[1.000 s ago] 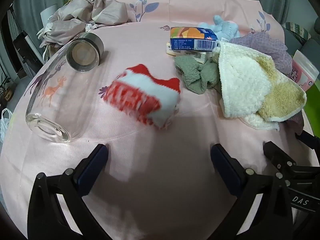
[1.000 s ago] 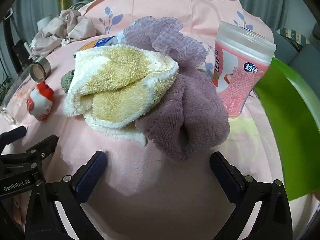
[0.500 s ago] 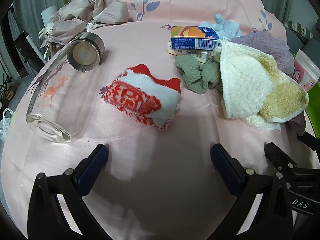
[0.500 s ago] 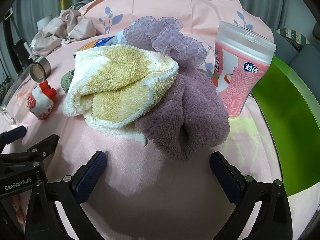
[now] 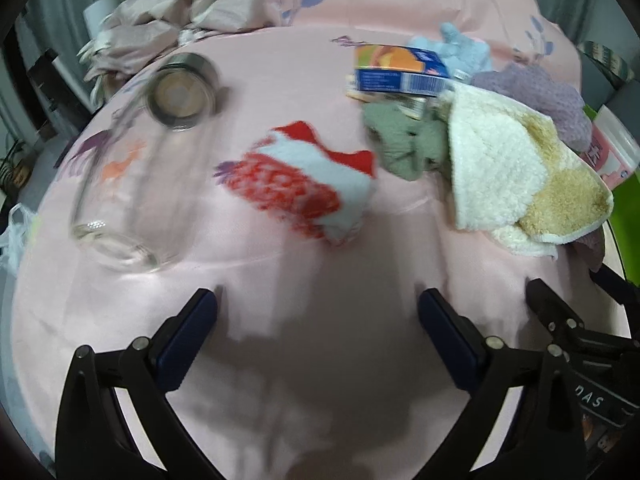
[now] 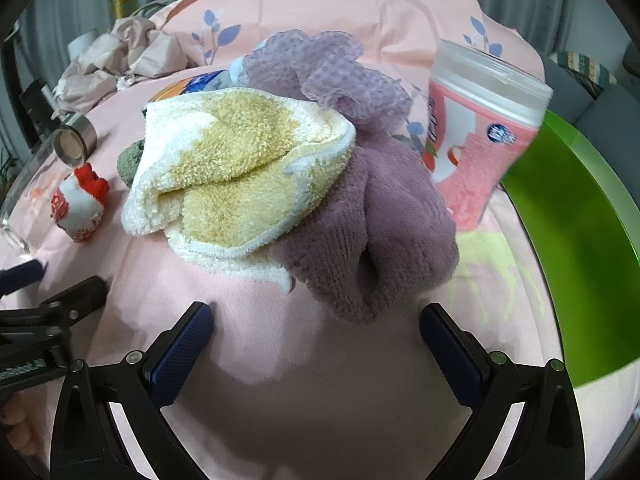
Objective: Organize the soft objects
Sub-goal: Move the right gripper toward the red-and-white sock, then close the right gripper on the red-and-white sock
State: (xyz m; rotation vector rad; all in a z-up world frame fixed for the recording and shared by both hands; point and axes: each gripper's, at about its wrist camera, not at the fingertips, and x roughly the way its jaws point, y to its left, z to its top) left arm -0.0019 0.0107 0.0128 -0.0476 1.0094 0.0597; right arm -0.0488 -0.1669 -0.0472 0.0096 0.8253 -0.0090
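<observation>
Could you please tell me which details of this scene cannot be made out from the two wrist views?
- Red and white sock: its pattern is motion-blurred in the left wrist view and too small in the right.
- Green cloth: mostly hidden behind the yellow and white towel in the right wrist view.
- Juice carton: print blurred.
- Pink canister: cut off by the left view's edge.
- Green tray: contents not visible.

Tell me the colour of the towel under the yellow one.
Dusty purple towel; right wrist view shows it best.
</observation>
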